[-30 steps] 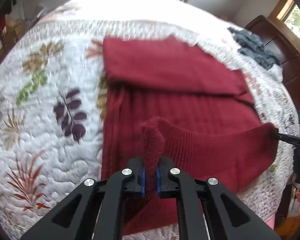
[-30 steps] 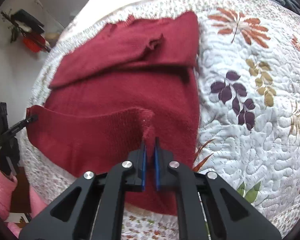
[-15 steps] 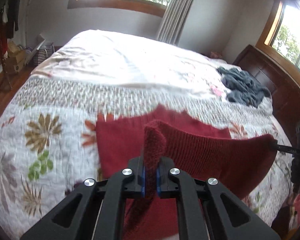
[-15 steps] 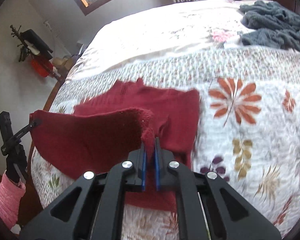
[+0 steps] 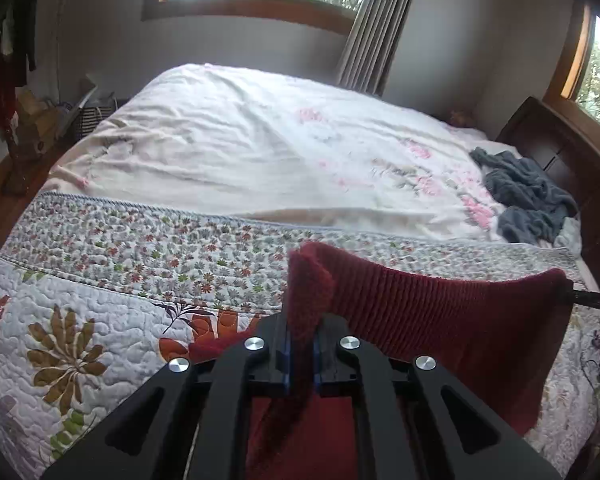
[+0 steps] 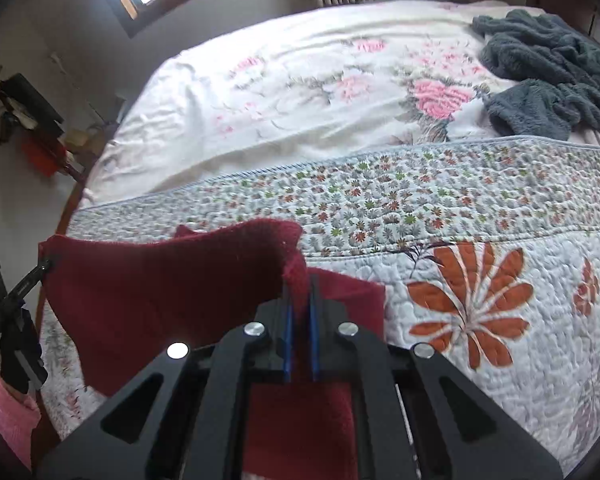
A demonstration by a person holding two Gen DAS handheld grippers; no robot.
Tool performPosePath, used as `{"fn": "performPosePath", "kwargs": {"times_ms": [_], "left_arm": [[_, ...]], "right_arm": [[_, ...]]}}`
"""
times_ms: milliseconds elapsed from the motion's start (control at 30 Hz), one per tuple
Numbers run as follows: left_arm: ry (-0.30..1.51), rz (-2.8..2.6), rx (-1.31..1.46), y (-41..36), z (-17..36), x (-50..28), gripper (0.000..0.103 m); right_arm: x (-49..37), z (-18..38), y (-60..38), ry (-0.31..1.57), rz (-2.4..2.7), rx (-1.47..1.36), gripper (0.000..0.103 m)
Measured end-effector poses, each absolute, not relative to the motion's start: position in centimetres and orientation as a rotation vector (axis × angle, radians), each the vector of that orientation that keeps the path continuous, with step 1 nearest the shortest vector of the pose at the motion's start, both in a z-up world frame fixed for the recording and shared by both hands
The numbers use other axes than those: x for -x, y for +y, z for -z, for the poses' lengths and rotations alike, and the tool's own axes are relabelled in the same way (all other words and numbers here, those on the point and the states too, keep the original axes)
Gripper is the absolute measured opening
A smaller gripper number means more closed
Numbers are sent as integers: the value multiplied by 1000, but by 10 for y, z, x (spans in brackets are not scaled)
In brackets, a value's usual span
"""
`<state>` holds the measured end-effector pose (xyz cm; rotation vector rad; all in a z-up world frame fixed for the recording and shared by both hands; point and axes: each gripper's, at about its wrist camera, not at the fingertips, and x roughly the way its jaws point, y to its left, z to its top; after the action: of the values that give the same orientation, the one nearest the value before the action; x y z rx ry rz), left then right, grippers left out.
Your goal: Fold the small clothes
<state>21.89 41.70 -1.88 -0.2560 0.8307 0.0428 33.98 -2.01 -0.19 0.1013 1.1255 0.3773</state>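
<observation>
Dark red knitted garment (image 5: pixel 440 320) lifted above a bed, one edge stretched between two claws.

The left claw (image 5: pixel 300 344) is clenched on one corner of the red knit, which bunches up between its blue-lined fingers; the right claw (image 6: pixel 299 320) grips the opposite corner the same way. The held edge runs taut between them, and the cloth below hangs in a loose curve, its lower part resting on the floral quilt (image 6: pixel 480 312) at the near side of the bed. Beyond the quilt's stitched border lies a wide stretch of rumpled white sheet with pink flowers (image 5: pixel 260 152). A crumpled grey fleece (image 6: pixel 548 76) sits well apart, near the wooden headboard (image 5: pixel 560 148). A pink sleeve (image 6: pixel 10 412) shows behind the left claw.
</observation>
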Motion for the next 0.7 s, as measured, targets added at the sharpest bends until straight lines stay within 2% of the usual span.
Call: {"fn": "performPosePath", "kwargs": {"times_ms": [233, 400, 500, 567, 700], "left_arm": [[979, -90, 255, 425, 94, -258, 7], [1034, -120, 260, 428, 126, -270, 10], [1077, -149, 244, 432, 142, -277, 20], [1089, -163, 256, 438, 146, -277, 30], [1075, -190, 348, 459, 137, -270, 35]], "right_arm": [[-370, 66, -6, 1210, -326, -92, 5], [-382, 101, -4, 1257, -294, -93, 5], [-387, 113, -2, 1279, -264, -82, 11], [-387, 118, -4, 1290, -248, -87, 18], [-376, 116, -17, 1283, -240, -117, 23]]}}
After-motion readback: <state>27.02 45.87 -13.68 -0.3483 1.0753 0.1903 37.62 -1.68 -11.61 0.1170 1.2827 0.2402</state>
